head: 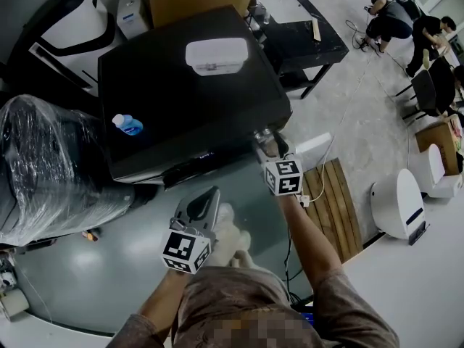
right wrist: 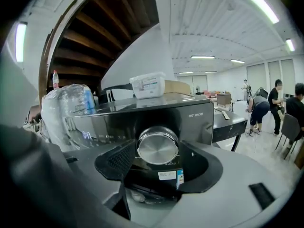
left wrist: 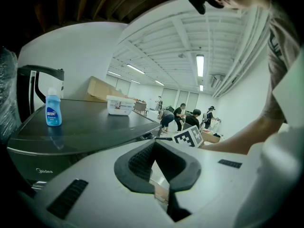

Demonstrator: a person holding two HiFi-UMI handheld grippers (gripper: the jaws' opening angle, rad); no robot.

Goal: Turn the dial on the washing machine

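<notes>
The dial (right wrist: pixel 157 145) sits dead ahead between the spread right tongs (right wrist: pixel 161 164) — at the washing machine (head: pixel 181 85) front's right corner; left tongs (left wrist: pixel 159 170), spread and empty, farther off.

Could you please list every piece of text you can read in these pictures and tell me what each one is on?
"Midea": front of the washing machine, left gripper view.
"MG120V" plus unclear last characters: its upper front corner, right gripper view.
Too small or blurred: blue bottle label, sticker under the dial, lit display.
</notes>
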